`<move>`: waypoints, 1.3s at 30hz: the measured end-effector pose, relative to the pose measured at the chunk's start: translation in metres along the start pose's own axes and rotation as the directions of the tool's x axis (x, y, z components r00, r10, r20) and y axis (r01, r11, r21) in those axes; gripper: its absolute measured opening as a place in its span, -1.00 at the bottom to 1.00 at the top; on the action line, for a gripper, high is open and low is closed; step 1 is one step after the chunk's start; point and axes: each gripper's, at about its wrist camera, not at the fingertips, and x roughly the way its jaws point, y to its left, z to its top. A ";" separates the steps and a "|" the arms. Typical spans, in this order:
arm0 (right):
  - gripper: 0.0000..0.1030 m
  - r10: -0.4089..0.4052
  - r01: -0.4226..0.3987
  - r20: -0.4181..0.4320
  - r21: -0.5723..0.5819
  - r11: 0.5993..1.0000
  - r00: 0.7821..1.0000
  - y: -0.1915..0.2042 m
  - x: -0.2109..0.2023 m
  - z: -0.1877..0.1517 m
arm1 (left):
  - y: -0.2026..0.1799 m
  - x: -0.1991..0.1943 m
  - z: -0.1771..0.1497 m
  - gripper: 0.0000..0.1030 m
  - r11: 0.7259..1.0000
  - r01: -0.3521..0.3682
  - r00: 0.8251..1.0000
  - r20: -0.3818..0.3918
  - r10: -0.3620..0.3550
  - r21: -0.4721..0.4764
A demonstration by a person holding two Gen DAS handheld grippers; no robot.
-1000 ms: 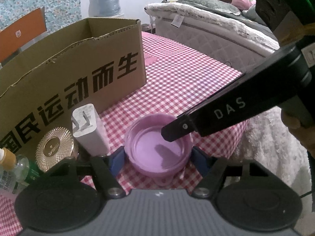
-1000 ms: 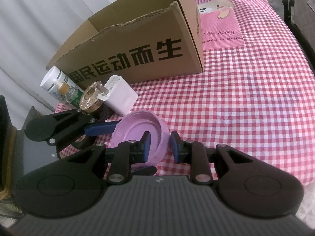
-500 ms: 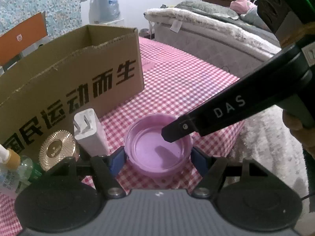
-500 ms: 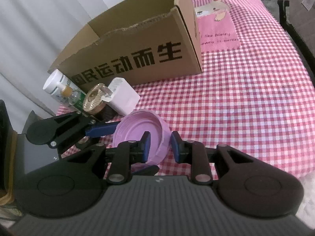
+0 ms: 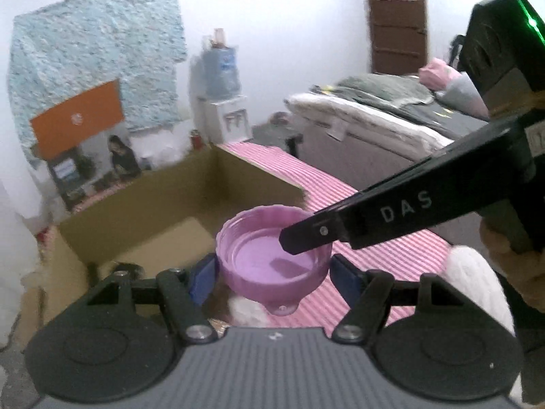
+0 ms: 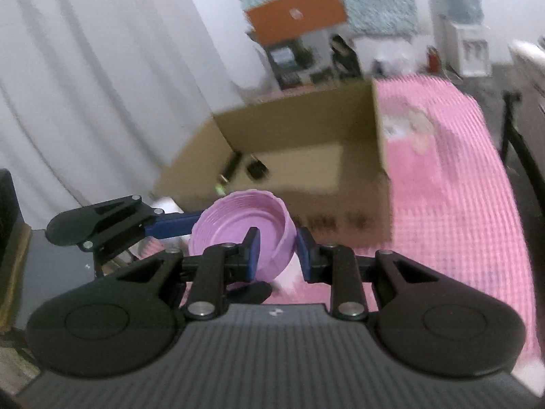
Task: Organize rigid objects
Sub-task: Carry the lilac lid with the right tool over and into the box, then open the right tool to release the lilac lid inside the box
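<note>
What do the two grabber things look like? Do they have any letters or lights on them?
Both look alike. The left gripper has a grey ribbed body, two round black discs, black link arms with silver screws and blue finger pads. The right gripper is built the same. Seen from the left wrist camera, its black side carries white letters "DAS", with a green light on the black box above. A fluffy white sleeve shows beside it.

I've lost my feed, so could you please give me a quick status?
Left gripper and right gripper both clamp the purple lid. Lid airborne before the cardboard box. Nothing blocking.
</note>
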 end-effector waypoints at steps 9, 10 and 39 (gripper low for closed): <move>-0.52 0.133 -0.134 -0.085 -0.003 0.991 0.987 0.021 0.085 0.089 | 0.084 0.025 0.042 0.41 0.995 -0.084 0.990 -0.119 0.079 -0.044; -0.52 0.147 -0.145 -0.114 0.020 0.989 0.983 0.020 0.102 0.099 | 0.093 0.033 0.044 0.41 0.995 -0.087 0.986 -0.147 0.080 -0.043; -0.19 0.247 -0.087 -0.576 0.291 0.953 0.780 -0.007 0.313 0.113 | 0.184 0.155 0.026 0.49 0.983 -0.056 0.795 -0.603 -0.061 -0.173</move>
